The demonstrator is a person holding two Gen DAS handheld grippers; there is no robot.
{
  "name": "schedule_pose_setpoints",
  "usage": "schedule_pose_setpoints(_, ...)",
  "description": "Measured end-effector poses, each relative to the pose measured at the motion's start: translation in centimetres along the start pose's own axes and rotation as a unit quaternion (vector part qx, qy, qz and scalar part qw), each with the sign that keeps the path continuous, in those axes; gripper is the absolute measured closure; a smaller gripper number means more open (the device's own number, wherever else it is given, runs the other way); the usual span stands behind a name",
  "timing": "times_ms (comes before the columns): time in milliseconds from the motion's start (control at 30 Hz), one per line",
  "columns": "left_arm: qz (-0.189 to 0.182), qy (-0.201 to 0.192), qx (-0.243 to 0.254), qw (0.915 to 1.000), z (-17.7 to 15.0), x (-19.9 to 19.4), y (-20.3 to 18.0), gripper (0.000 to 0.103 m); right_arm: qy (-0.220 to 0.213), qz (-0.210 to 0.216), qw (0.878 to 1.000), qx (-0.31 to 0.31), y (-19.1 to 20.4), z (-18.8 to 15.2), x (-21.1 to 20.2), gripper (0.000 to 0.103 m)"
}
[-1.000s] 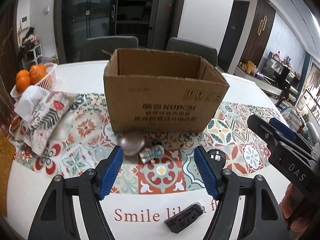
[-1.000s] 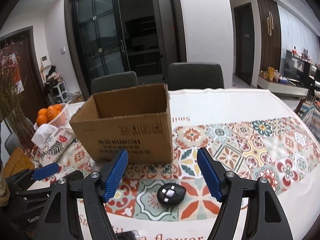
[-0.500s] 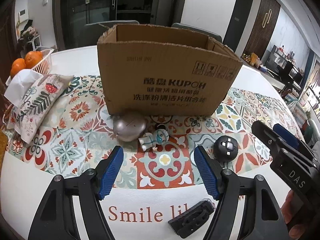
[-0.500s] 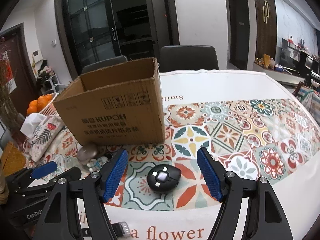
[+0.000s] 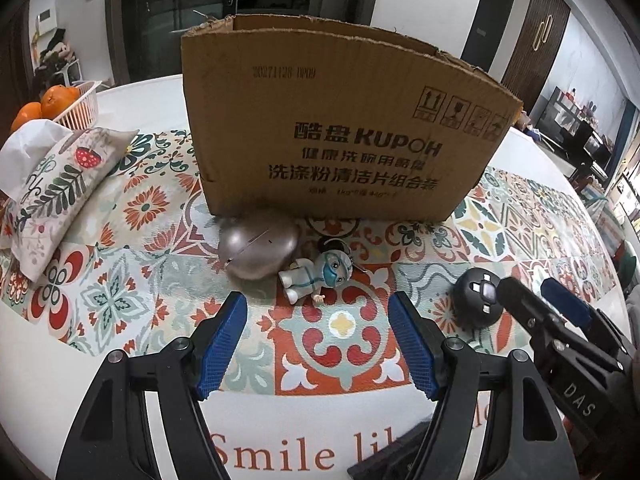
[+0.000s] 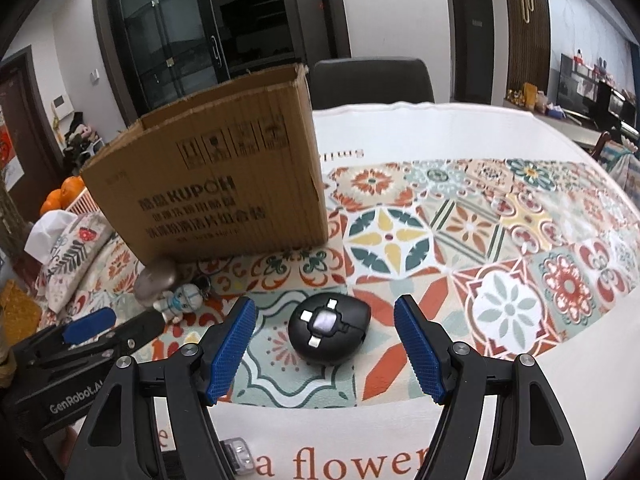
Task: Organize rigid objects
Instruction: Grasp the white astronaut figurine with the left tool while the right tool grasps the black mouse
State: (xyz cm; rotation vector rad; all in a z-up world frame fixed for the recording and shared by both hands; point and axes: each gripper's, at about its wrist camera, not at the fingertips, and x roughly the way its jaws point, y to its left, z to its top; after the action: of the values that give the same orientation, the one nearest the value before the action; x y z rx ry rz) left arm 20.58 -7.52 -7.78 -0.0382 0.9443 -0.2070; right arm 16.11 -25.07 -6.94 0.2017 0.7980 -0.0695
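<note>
**Both grippers dropped toward the toys, nothing picked yet**

Left wrist view: left gripper (image 5: 316, 340) had come down and closer over the last second; the box (image 5: 344, 128) now filled much more of the view than before. Jaws stood partly apart, same gap as earlier, nothing between the pads. Just beyond the tips lay the figurine (image 5: 316, 278), on its side, touching or nearly touching the silver egg (image 5: 258, 250), which sat against the box's front bottom edge. The black ball (image 5: 478, 302) lay right of them on the cloth (image 5: 120, 296), with the right gripper's tip right beside it. A black clip (image 5: 384, 462) showed at the near edge, mostly hidden. Tissue pouch (image 5: 52, 196) and orange basket (image 5: 76, 100) sat toward the left edge.

Right wrist view: right gripper (image 6: 326, 346) had also lowered. Jaws half-open, gap unchanged, empty. The ball sat centred between the fingers, just ahead of the tips, no pad touching it. Box stood behind, to the left.

Judgement: both hands looked lined up for grasps, left on the figurine, right on the ball; all items remained outside the box, so sorting had barely started.
</note>
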Motion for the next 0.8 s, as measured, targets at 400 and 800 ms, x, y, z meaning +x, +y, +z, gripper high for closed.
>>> schedule_pose_setpoints(400,0.005,0.026,-0.004,0.9996,0.5,3.2,-0.7,0.031,0.044,0.013,0.999,0.024,-1.0,-1.2,3.3,0.028)
schedule_pose_setpoints(800,0.010,0.045,-0.023,0.9987,1.0,5.8,-0.6,0.036,0.054,0.013,0.998,0.027,-1.1,-1.3,5.4,0.028)
